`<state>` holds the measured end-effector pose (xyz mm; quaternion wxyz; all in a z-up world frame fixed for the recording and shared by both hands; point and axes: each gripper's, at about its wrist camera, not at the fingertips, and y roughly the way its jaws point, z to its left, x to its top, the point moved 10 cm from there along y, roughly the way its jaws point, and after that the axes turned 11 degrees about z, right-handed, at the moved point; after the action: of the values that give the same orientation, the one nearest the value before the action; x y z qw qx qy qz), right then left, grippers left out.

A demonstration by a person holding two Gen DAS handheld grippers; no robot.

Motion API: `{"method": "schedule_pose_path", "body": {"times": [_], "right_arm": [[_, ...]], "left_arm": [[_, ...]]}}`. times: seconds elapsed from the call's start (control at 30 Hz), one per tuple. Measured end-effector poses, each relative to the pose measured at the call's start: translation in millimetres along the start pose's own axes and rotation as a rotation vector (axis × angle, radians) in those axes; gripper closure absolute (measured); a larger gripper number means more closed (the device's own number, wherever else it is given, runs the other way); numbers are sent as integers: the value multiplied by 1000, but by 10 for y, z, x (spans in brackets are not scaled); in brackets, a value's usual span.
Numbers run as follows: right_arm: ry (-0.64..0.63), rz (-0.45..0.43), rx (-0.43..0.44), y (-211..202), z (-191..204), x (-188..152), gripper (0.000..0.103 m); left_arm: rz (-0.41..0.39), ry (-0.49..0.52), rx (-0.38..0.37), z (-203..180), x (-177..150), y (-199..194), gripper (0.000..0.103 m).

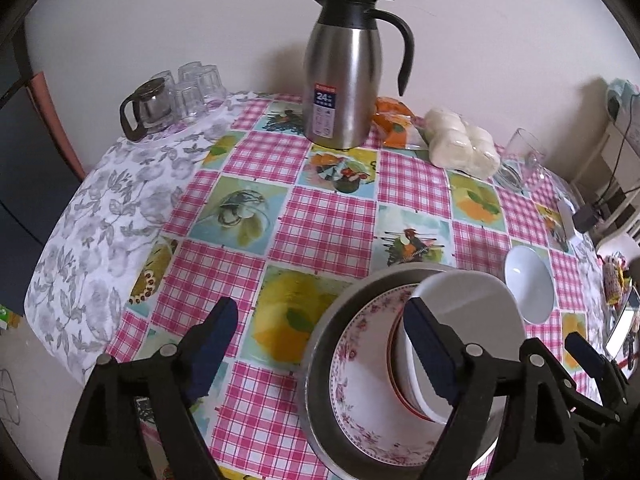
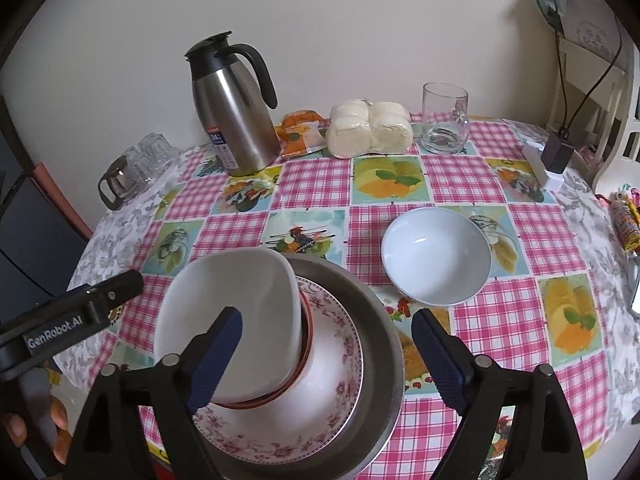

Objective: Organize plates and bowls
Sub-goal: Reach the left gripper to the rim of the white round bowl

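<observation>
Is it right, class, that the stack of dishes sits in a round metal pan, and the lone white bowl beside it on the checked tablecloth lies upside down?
Not quite. The lone white bowl stands upright, its hollow facing up, as the right wrist view shows. The rest holds: the stack of dishes sits in the round metal pan on the checked tablecloth.

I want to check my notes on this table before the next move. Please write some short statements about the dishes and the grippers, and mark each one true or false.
1. The flowered plate lies inside the metal pan. True.
2. The white bowl on the cloth is stacked in the pan. False: it stands alone on the tablecloth, beside the pan.
3. The square white bowl sits tilted on the stack. True.
4. The right gripper is shut on the square bowl. False: its fingers are spread open.
5. The steel jug lies on its side. False: it stands upright.
</observation>
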<state>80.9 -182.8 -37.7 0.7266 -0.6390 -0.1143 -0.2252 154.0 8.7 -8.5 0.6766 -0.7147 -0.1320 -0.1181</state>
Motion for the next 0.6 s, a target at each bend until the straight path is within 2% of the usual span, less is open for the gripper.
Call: {"method": "schedule_pose_path", "body": {"times": [0.07,0.17,0.37,0.6], "right_arm": [[0,-2,1,-3,-3,-1,11],[-4,-9,-2,-16,-10,5,0],[-8,-27,-6,-51,-58,20,0],[29,-38,-6,-98,-231,45,0]], "left_arm": [[-3,-9,-8,12,7,-4,17],[-7,-25,-9,39,7,-1,14],[-32,-58,5,99,38,-7,11],[-64,-59,-16,1,75,-54,11]]}}
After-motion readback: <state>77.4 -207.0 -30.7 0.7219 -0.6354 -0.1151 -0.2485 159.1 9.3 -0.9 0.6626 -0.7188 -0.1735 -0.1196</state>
